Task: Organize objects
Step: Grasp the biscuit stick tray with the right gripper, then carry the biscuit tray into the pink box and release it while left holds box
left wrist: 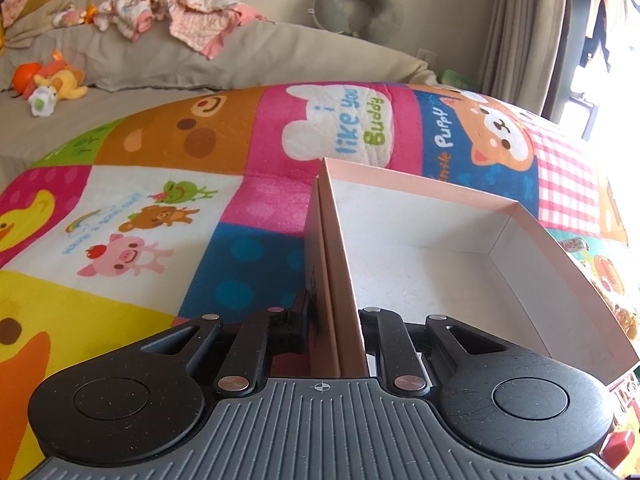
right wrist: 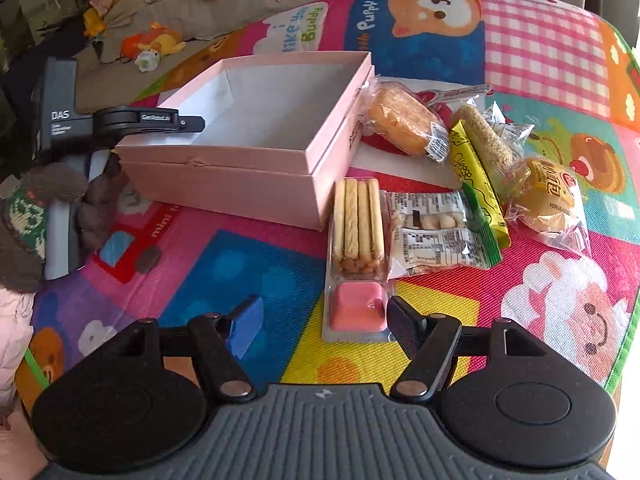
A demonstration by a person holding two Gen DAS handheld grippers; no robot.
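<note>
An open pink box (right wrist: 224,176) with a white inside sits on the colourful play mat. My left gripper (left wrist: 334,320) is shut on the box's left wall (left wrist: 336,248); it also shows in the right wrist view (right wrist: 160,122) at the box's left rim. My right gripper (right wrist: 324,320) is open and empty, low over the mat, with a biscuit-stick and pink dip tray (right wrist: 358,256) just ahead between its fingers. To the right of the box lie wrapped snacks: a cake (right wrist: 404,122), a sesame bar (right wrist: 488,136), a yellow-green pack (right wrist: 476,184), a white nut pack (right wrist: 436,228) and a bun (right wrist: 548,200).
A beige sofa (left wrist: 224,56) with baby clothes (left wrist: 188,16) and plush toys (left wrist: 56,80) lies behind the mat. A grey neck pillow (left wrist: 360,4) leans on the wall. The person's gloved hand (right wrist: 48,208) is at the left. The mat's edge (right wrist: 624,280) drops off at the right.
</note>
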